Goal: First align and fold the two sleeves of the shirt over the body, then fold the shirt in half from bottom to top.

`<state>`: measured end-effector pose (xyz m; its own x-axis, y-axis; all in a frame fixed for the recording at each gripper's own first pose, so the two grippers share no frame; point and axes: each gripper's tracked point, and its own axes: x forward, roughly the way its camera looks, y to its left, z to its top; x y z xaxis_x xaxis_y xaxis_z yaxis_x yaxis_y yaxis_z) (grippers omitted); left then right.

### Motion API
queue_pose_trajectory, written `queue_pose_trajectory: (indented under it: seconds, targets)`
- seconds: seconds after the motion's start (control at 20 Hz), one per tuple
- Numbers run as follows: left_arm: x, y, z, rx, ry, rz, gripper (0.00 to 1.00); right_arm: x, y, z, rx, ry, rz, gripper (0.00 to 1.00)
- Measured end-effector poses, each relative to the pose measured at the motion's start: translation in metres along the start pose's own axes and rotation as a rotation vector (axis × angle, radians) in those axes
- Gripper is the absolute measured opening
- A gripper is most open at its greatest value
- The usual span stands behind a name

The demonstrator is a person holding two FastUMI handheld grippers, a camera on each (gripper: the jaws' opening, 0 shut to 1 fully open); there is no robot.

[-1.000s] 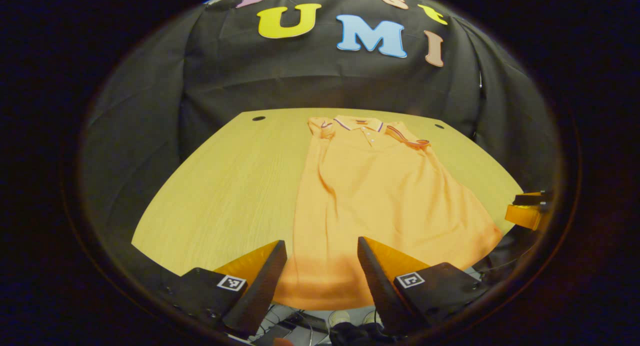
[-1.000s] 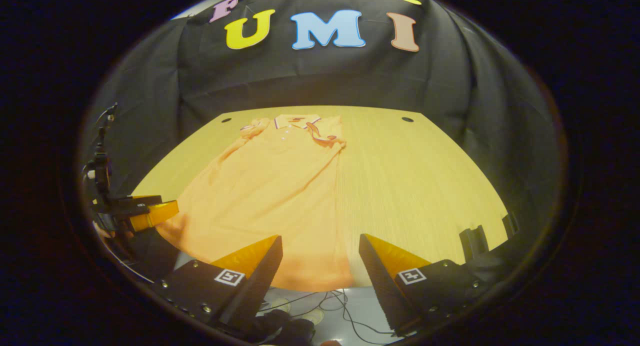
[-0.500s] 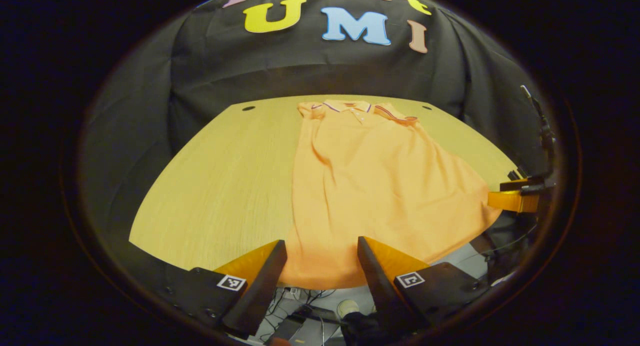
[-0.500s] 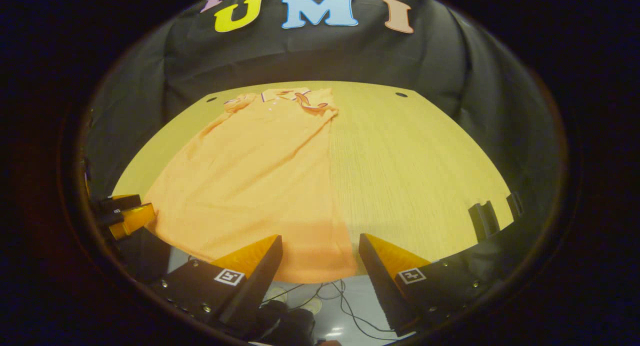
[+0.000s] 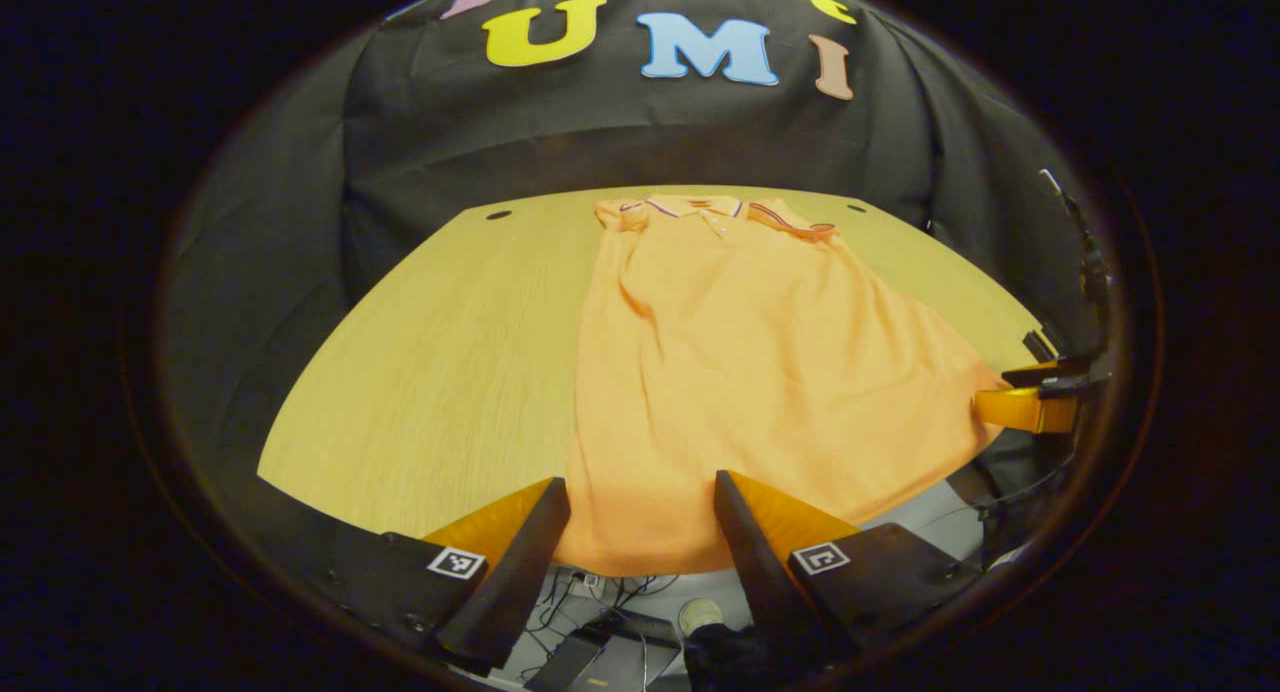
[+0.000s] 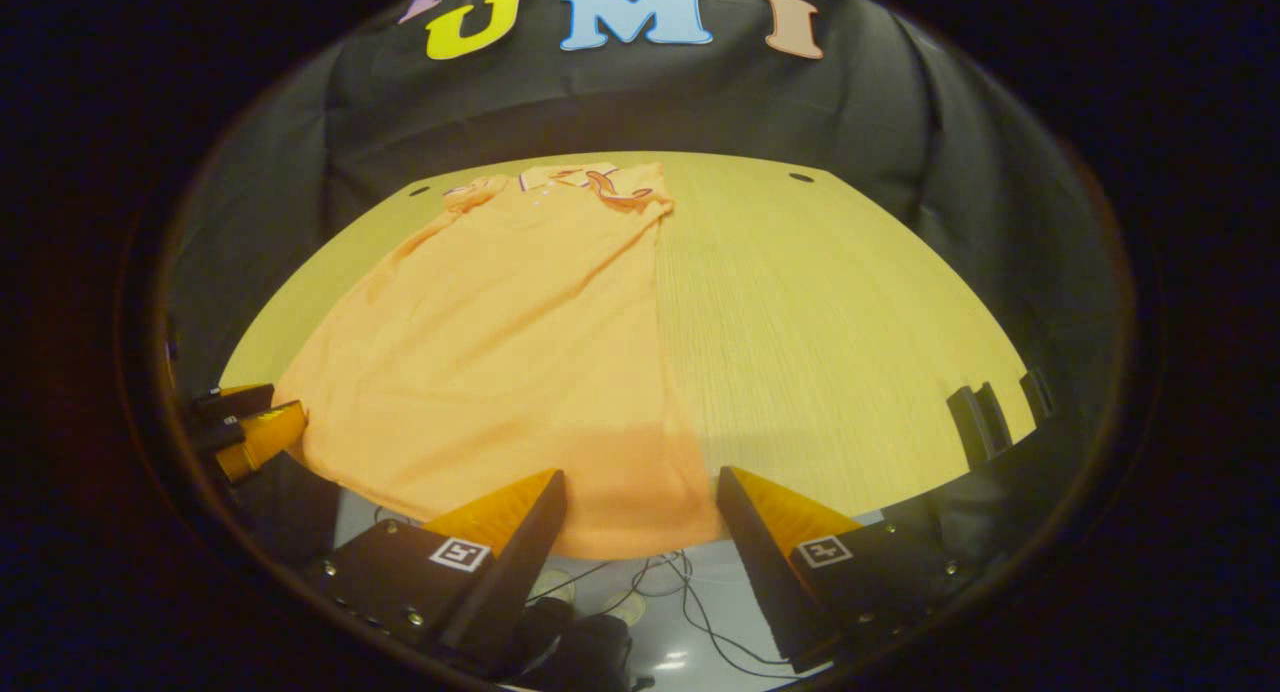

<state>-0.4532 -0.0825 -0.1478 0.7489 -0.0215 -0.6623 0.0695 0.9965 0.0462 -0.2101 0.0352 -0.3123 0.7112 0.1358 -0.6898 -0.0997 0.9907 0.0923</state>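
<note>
Wooden bench (image 5: 440,352) (image 6: 830,322) set against the booth's black cloth wall, with a small dark hole near each far corner. Two dark upright clips (image 6: 975,422) standing at the bench's near right edge in the right gripper view.

Orange shirt (image 5: 740,372) (image 6: 510,342) lying flat on the bench, collar (image 5: 690,208) (image 6: 565,179) at the far edge, hem at the near edge and hanging slightly over it. Both sleeves folded in over the body: striped cuff (image 5: 795,224) (image 6: 615,190) lying just beside the collar. Body narrow at the collar, flaring wide toward the hem, with a few soft creases running down from the collar.

Left tongs (image 5: 640,507) held at the shirt's near hem, by its left corner, standing apart with the cloth between the fingers and nothing clamped; whether the fingers touch the cloth cannot be told. Seen from the right gripper view, left tongs (image 6: 245,427) just beside the hem's left corner.

Right tongs (image 6: 640,502) held at the same hem, by its right corner, likewise standing apart, hem edge lying between the fingers, no pinch visible. Seen from the left gripper view, right tongs (image 5: 1030,397) at the hem's far right corner, tip just at the cloth's edge.

Grey floor below the bench's near edge, with loose cables (image 6: 690,612) and dark shoes (image 6: 580,652).
</note>
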Motion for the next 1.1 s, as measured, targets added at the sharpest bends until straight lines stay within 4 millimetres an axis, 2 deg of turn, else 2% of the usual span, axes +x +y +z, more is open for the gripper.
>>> queue_pose_trajectory:
  seconds: [0.05,0.1,0.15,0.2,0.25,0.3,0.35,0.4,0.45,0.5,0.55,0.6,0.7,0.85,0.95,1.1]
  targets:
    - [0.001,-0.002,-0.001,0.002,0.001,0.001,0.91,0.000,0.001,0.001,-0.006,0.002,0.003,0.95]
    - [0.001,-0.005,-0.002,0.006,0.002,-0.003,0.86,0.000,0.001,0.001,-0.001,-0.005,0.005,0.82]
    - [-0.001,-0.010,-0.002,0.013,0.006,-0.011,0.70,0.000,0.001,0.000,0.005,-0.003,0.002,0.73]
    - [0.001,-0.015,-0.003,0.018,0.006,-0.016,0.63,0.000,0.001,0.000,0.011,-0.003,0.001,0.54]
    - [0.000,-0.019,-0.002,0.020,0.007,-0.022,0.45,-0.001,0.002,0.001,0.021,-0.004,-0.002,0.49]
    - [0.001,-0.021,-0.003,0.022,0.007,-0.025,0.36,-0.001,0.002,0.000,0.023,0.000,-0.002,0.31]
    - [0.001,-0.022,-0.002,0.018,0.009,-0.014,0.20,-0.002,0.002,0.000,0.018,0.002,0.001,0.31]
    - [0.002,-0.022,-0.002,0.017,0.014,-0.007,0.12,-0.001,0.003,0.001,0.015,0.004,0.014,0.31]
    - [0.003,-0.023,0.000,0.012,0.014,0.000,0.12,0.006,0.003,-0.005,0.035,0.001,0.019,0.19]
    - [0.002,-0.022,-0.001,-0.002,0.017,0.008,0.12,0.001,0.006,0.001,0.033,0.012,0.026,0.06]
    - [0.002,-0.023,-0.001,-0.011,0.019,0.013,0.07,-0.004,0.006,0.002,0.029,0.010,0.033,0.07]
    - [0.002,-0.024,-0.002,-0.018,0.026,0.020,0.06,0.002,0.006,0.002,0.017,0.012,0.036,0.01]
    - [0.000,-0.023,-0.001,-0.031,0.039,0.033,0.06,-0.002,0.010,0.003,0.001,0.017,0.067,0.01]
    - [-0.005,-0.023,0.007,-0.044,0.033,0.065,0.06,-0.011,0.010,0.017,-0.016,-0.020,0.097,0.01]
    - [-0.013,-0.024,0.019,-0.071,0.017,0.082,0.07,-0.019,0.010,0.031,-0.013,-0.054,0.123,0.01]
    - [-0.022,-0.026,0.047,-0.086,-0.027,0.104,0.06,-0.032,0.009,0.057,0.009,-0.106,0.177,0.01]
